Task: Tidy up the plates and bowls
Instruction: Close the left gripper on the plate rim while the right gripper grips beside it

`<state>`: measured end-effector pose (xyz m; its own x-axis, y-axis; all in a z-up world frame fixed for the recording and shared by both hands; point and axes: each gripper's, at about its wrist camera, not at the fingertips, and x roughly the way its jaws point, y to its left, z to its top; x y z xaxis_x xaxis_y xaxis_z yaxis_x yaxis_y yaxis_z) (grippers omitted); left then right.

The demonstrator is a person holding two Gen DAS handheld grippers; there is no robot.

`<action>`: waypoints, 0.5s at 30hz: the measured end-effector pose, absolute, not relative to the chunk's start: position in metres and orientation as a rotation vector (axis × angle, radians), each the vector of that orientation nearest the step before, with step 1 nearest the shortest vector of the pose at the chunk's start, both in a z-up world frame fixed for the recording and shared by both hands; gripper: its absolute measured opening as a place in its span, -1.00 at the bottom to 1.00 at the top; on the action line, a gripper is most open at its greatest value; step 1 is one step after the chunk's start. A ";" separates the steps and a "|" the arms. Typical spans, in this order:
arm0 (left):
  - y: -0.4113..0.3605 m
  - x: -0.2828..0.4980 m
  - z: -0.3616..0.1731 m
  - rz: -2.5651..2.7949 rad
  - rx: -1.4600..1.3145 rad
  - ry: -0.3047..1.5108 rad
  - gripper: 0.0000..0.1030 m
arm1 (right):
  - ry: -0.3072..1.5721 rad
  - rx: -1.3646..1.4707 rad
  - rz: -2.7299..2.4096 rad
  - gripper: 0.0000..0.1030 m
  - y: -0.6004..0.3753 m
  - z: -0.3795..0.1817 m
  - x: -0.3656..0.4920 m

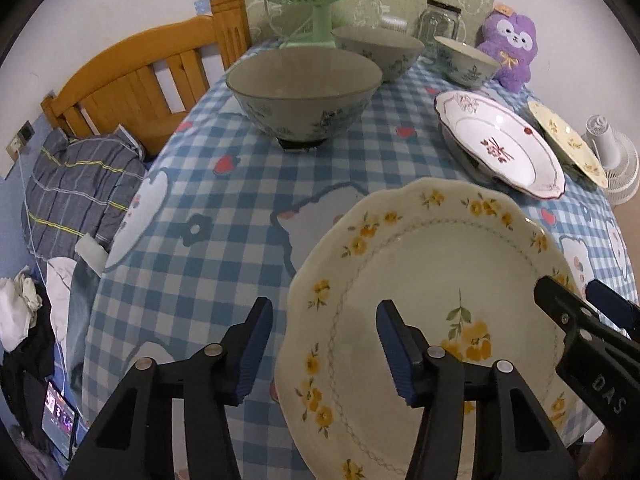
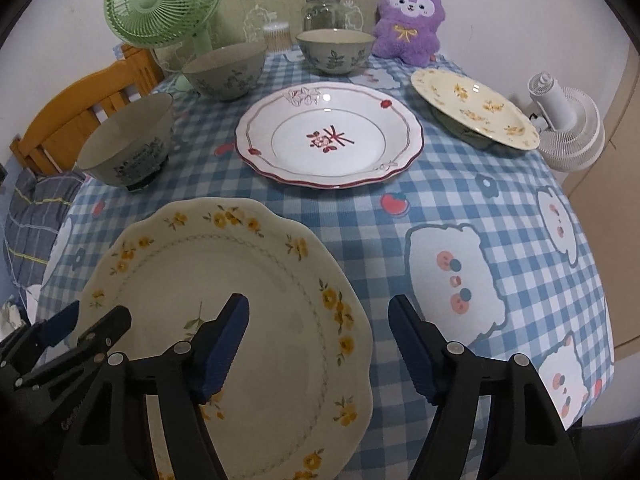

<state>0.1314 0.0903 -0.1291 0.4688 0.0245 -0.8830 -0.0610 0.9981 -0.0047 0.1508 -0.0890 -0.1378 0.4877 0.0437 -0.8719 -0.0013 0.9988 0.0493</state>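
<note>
Table's covered in a blue-and-white checked tablecloth with bear prints. On it: a yellow-flower plate up front, a red-rimmed plate, another yellow plate that seems propped on something dark, three bowls, green fan, glass jar, purple plush.

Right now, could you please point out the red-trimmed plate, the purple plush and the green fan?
Red-trimmed plate [image 2: 329, 138]: right wrist view, centre well.
Purple plush [image 2: 409, 20]: right wrist view, chest.
Green fan [image 2: 160, 4]: right wrist view, grille.
</note>
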 end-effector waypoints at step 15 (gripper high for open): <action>0.093 0.140 -0.137 -0.013 -0.045 1.110 -0.04 | 1.132 0.014 -0.034 0.10 -0.082 -0.154 0.163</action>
<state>0.1396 0.0931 -0.1368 0.4451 -0.0329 -0.8949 -0.0120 0.9990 -0.0427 0.1626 -0.0820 -0.1542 0.4245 -0.0195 -0.9052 0.0342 0.9994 -0.0055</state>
